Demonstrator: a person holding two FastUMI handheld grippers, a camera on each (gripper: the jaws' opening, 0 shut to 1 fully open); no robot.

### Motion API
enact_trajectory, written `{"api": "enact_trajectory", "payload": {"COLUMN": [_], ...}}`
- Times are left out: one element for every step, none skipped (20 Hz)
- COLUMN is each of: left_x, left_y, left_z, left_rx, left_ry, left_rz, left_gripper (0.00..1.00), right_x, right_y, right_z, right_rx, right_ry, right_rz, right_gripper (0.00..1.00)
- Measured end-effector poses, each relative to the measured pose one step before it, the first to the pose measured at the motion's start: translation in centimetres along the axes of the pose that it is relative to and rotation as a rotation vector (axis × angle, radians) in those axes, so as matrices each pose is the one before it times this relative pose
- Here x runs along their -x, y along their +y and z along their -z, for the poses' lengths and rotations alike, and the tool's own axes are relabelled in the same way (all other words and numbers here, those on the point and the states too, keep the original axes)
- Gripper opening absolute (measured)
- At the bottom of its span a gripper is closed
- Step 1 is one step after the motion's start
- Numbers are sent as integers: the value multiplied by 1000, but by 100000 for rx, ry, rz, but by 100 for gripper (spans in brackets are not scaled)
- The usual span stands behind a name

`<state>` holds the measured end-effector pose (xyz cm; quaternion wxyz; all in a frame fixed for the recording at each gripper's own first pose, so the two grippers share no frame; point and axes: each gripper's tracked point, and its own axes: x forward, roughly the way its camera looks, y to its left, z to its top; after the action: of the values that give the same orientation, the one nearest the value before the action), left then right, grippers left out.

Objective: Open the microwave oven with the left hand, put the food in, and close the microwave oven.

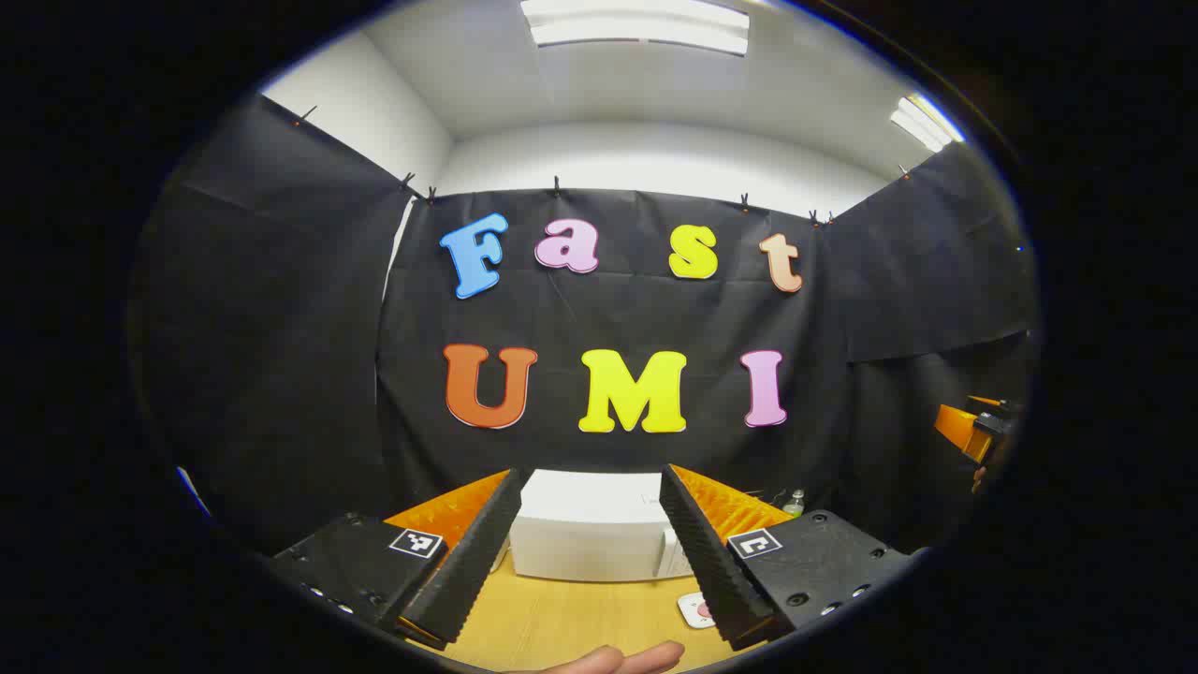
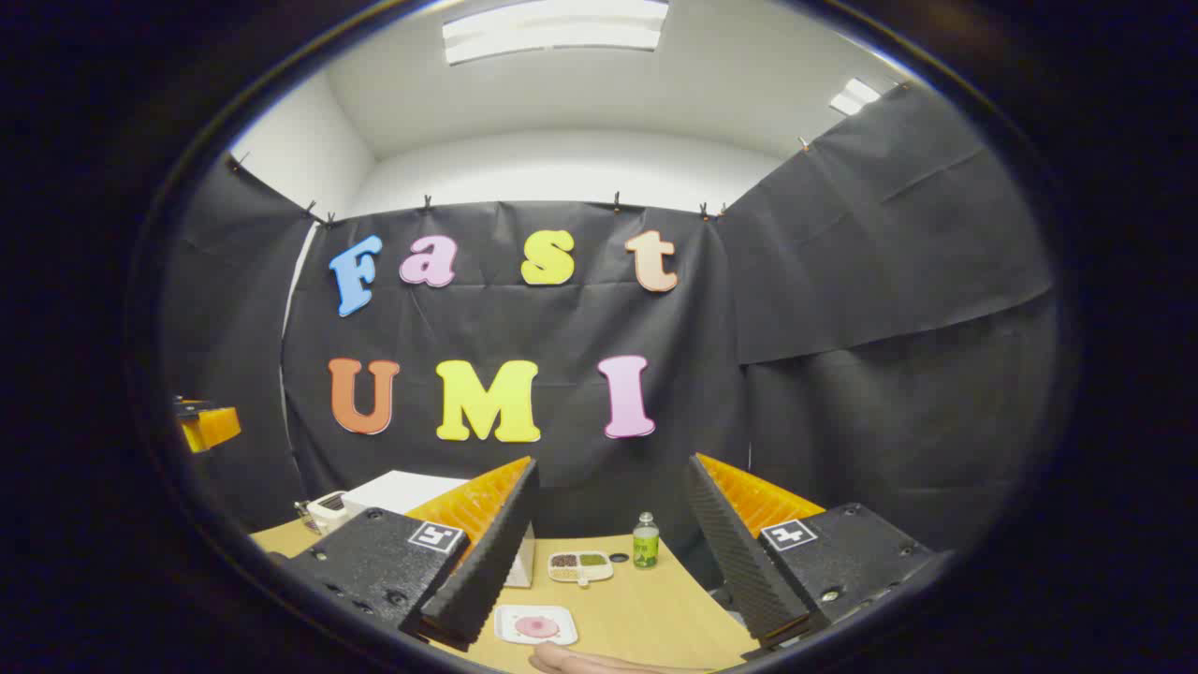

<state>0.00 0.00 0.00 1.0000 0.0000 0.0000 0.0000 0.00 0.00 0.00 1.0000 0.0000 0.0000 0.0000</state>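
A white microwave oven stands on the wooden table against the booth wall, its door closed; its top also shows in the right gripper view. A small white plate with pink food lies on the table in front of it, and its edge shows in the left gripper view. My left gripper is held open above the table, well short of the microwave. My right gripper is open too, above the plate, holding nothing.
A small green bottle and a divided dish with grains stand at the back of the table. A person's fingers rest at the near edge. The other gripper shows far right and far left.
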Motion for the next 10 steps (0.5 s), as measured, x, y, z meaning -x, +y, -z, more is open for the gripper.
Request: {"api": "enact_trajectory", "payload": {"left_x": [69,13,-31,-115,-167,-96,-114,-25,-237,-262], "left_y": [45,382,495,173,-118,-32,75,53,85,255], "left_z": [-35,-388,-282,-42,226,94,49,153,4,-27], "left_rx": [737,-350,-1006,-779,-338,32,210,191,-18,-512], "left_ry": [760,-963,-630,-158,146,187,72,208,-299,-437], "left_rz": [780,-803,-1125,-715,22,119,-3,-81,-615,-1503], "left_gripper": [95,95,95,95,83,95,95,94,94,83], "right_x": [101,17,64,77,183,106,65,-4,9,-1], "right_y": [-129,-245,-71,-44,-182,23,36,-97,-72,-117], "right_z": [-42,-86,-290,-92,-63,40,-58,78,31,22], "right_rx": [173,-53,-188,71,236,200,397,481,395,223], "right_ry": [-63,-417,-999,-799,-267,-161,-172,-199,-264,-411], "right_rz": [542,653,256,435,210,-177,-42,176,155,151], "right_gripper": [91,91,91,100,91,91,91,91,91,91]}}
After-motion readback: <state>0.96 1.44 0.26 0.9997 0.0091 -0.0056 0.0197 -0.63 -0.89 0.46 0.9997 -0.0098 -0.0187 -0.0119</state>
